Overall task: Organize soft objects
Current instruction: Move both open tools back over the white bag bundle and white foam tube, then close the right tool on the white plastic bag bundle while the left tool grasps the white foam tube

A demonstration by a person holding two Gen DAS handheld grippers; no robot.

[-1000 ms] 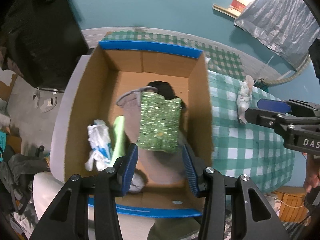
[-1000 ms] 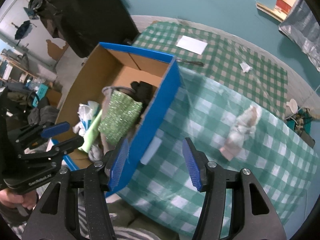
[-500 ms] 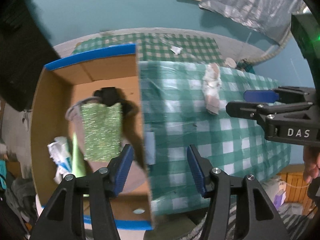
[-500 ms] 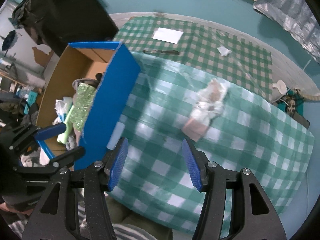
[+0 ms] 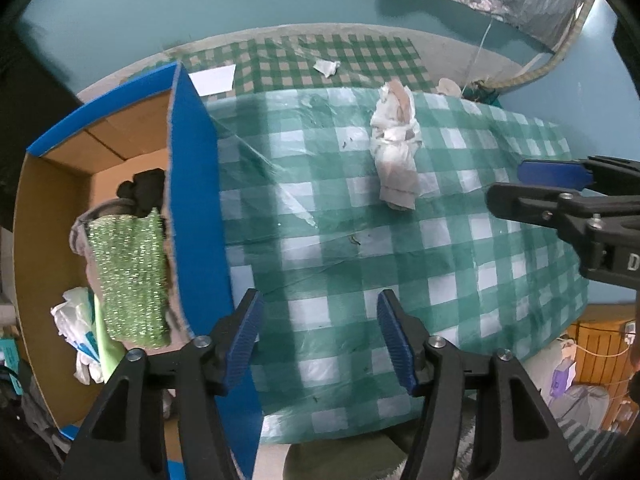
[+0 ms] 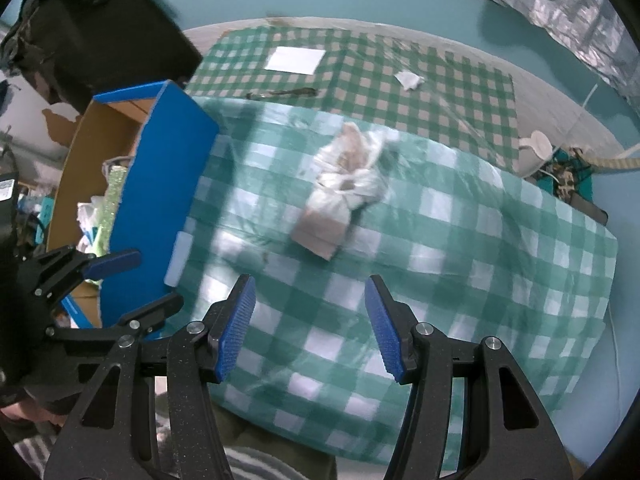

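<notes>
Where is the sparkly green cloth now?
In the left wrist view, the sparkly green cloth lies inside the cardboard box, against its blue wall, left of the checked table.

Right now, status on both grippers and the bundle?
Left gripper just opened, empty. Right gripper open, empty. White bundle lying on checked cloth, beside blue box. Path clear.

Cloth, cardboard and plastic, mostly matt

The bench (image 5: 400, 264) wears checked cloth under a glossy clear film; the box (image 5: 196, 216) is raw brown cardboard inside, smooth blue outside; the green pad (image 5: 132, 276) glitters coarsely; the bundle (image 6: 344, 188) at 12 o'clock looks like crumpled white plastic.
</notes>
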